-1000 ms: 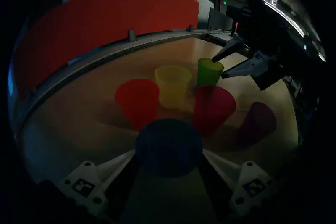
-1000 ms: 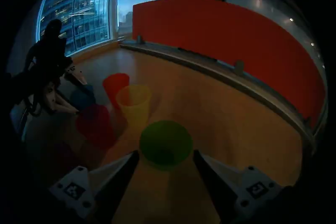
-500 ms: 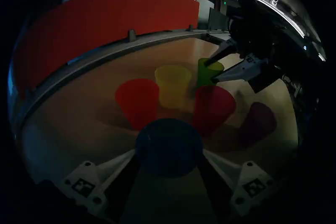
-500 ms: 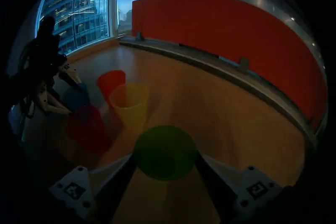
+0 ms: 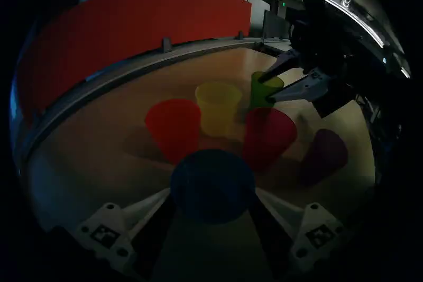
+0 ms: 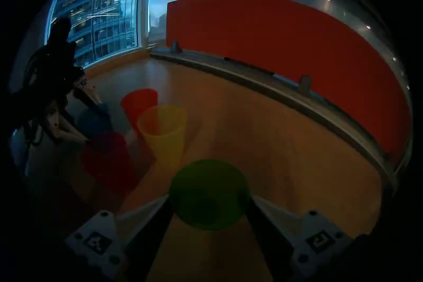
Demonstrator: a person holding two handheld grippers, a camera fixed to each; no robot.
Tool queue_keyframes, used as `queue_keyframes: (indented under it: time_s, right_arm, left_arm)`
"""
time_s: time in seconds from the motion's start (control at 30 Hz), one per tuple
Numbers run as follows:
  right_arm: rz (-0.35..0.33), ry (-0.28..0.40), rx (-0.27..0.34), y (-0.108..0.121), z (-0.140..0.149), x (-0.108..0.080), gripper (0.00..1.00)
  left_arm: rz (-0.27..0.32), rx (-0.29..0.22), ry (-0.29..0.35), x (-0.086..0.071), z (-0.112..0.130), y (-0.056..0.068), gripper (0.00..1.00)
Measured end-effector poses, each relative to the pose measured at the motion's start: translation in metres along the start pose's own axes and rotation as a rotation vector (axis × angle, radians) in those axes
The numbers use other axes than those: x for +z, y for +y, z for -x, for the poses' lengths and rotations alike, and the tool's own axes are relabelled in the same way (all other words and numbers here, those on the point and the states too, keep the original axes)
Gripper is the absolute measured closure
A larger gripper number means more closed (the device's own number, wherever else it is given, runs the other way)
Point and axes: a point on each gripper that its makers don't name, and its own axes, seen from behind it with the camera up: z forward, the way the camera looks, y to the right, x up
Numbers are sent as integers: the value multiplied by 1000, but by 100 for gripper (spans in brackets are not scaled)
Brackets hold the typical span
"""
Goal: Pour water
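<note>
A blue cup [image 5: 212, 184] sits between the fingers of my left gripper [image 5: 212, 197], which press its two sides. In the right gripper view a green cup [image 6: 209, 193] fills the gap of my right gripper [image 6: 210, 202], both fingers against it. Across the table the right gripper [image 5: 272, 85] clasps the green cup [image 5: 261, 91]. Between them stand a red cup [image 5: 173, 128], a yellow cup [image 5: 218, 107], a dark red cup [image 5: 267, 136] and a purple cup [image 5: 325, 152]. At the far left the left gripper [image 6: 79, 112] holds the blue cup [image 6: 92, 120]. No water is visible.
The cups stand on a wooden table [image 6: 296, 165] in dim light. A red partition [image 6: 296, 44] on a grey rail runs along its far edge. A person [image 5: 328, 33] stands behind the right gripper. Large windows [image 6: 100, 12] lie beyond.
My right gripper moved in around the green cup and closed on it; the cup has shifted slightly. The left gripper and blue cup have stayed still.
</note>
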Motion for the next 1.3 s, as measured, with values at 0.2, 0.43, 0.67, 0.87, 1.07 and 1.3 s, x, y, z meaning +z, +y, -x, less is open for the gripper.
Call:
queue_keyframes:
  time_s: [0.2, 0.43, 0.67, 0.87, 1.07, 1.3]
  right_arm:
    - [2, 17, 7, -1, -6, -11, 9]
    - [11, 45, 5, -2, -15, -27, 9]
    - [16, 86, -8, -9, -29, -50, 9]
    - [24, 132, -18, -16, -43, -74, 9]
    - [31, 197, -24, -26, -61, -99, 9]
    - [43, 264, -27, -35, -77, -123, 9]
  left_arm:
    - [-1, -7, 9, -3, -2, 1, 14]
    - [-11, -7, 40, -16, -11, 3, 15]
    - [-31, -8, 95, -37, -28, 7, 15]
    - [-58, 0, 152, -59, -47, 12, 15]
    - [-81, 11, 225, -83, -69, 17, 15]
    - [-98, 10, 313, -109, -91, 25, 15]
